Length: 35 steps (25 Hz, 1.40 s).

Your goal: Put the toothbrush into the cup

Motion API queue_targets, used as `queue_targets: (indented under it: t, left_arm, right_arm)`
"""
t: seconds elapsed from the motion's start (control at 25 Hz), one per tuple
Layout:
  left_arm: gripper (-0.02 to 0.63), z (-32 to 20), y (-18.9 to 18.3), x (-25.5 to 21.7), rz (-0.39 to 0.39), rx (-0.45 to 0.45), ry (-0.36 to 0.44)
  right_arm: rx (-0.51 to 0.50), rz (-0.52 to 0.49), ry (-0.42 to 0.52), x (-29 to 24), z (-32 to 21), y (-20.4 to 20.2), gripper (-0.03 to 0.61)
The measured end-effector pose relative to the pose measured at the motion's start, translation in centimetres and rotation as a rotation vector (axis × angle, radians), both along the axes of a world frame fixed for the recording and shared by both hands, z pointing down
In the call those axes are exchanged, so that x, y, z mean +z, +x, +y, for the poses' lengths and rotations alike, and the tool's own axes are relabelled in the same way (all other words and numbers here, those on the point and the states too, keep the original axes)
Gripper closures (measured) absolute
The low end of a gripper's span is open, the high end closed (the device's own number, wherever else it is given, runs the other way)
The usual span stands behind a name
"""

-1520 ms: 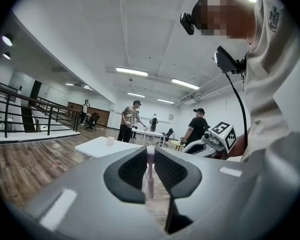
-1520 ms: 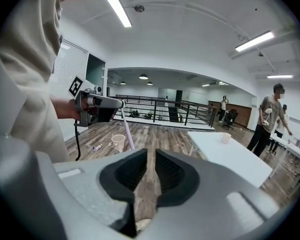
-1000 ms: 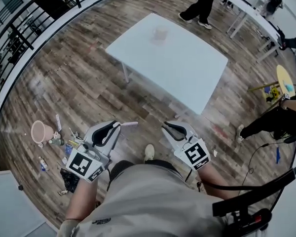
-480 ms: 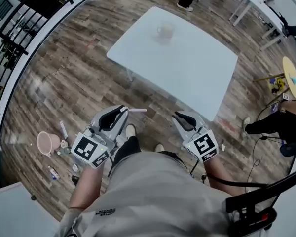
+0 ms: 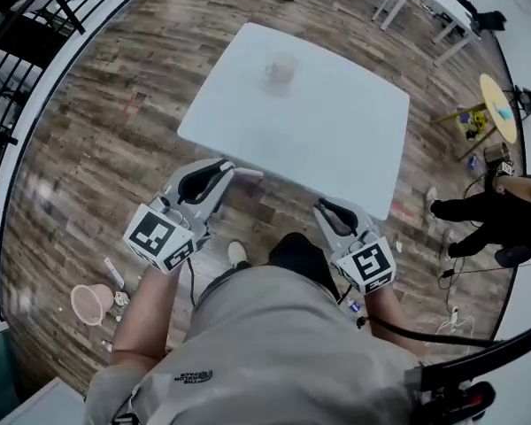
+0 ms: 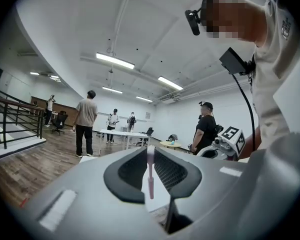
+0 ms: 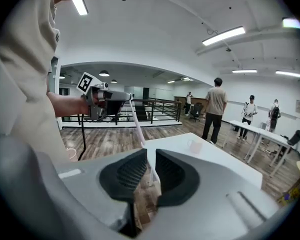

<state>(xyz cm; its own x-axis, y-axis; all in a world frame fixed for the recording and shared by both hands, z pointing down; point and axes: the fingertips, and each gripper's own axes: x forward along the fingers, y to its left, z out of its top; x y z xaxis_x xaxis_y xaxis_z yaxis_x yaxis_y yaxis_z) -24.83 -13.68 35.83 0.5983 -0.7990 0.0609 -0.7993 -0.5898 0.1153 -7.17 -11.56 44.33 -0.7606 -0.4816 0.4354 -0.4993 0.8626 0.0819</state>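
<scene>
Here the left gripper [image 5: 231, 170] clamps the pink toothbrush [image 5: 249, 174] at the near edge of the surface [image 5: 336, 140]. The cup [image 5: 283, 67] stands toward its far side; the right gripper [image 5: 327, 208] gapes slightly, empty.

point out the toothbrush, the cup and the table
toothbrush [image 6: 150, 184], left gripper view, on its pink stem
cup [image 5: 283, 67], head view, on its side wall
table [image 5: 336, 131], head view, on the bare top

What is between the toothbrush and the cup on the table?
Nothing but bare white table. In the head view, the toothbrush in the left gripper is by the table's near edge, and the cup stands far across.
</scene>
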Motion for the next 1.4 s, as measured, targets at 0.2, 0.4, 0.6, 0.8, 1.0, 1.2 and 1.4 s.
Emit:
queue_targets:
  t: [0.2, 0.4, 0.6, 0.8, 1.0, 1.2, 1.4]
  left_arm:
    - [0.565, -5.6, -0.8, 0.7, 0.03, 0.018, 0.004]
    - [0.565, -12.4, -0.5, 1.4, 0.015, 0.026, -0.014]
    - [0.565, -20.3, -0.4, 1.5, 0.002, 0.024, -0.045]
    - [0.565, -28.2, 0.3, 2.0, -0.004, 0.019, -0.076]
    - [0.565, -34.7, 1.0, 3.4, -0.016, 0.007, -0.104]
    - [0.565, -39.7, 1.3, 6.8, -0.032, -0.008, -0.157]
    - [0.565, -43.4, 0.2, 11.5, 0.004, -0.042, -0.253]
  right_arm:
    - [0.042, 0.022, -0.003, 0.7, -2.4, 0.5, 0.535]
    - [0.061, 0.003, -0.029, 1.7, -7.3, 0.7, 0.535]
    - [0.043, -0.017, -0.028, 1.7, -13.8, 0.5, 0.535]
    - [0.055, -0.021, -0.064, 2.2, -18.7, 2.1, 0.536]
    - [0.074, -0.011, -0.106, 3.8, -21.8, 4.5, 0.535]
    - [0.105, -0.013, -0.151, 5.3, -24.1, 6.6, 0.535]
    - [0.101, 0.013, -0.182, 7.2, -25.2, 7.6, 0.536]
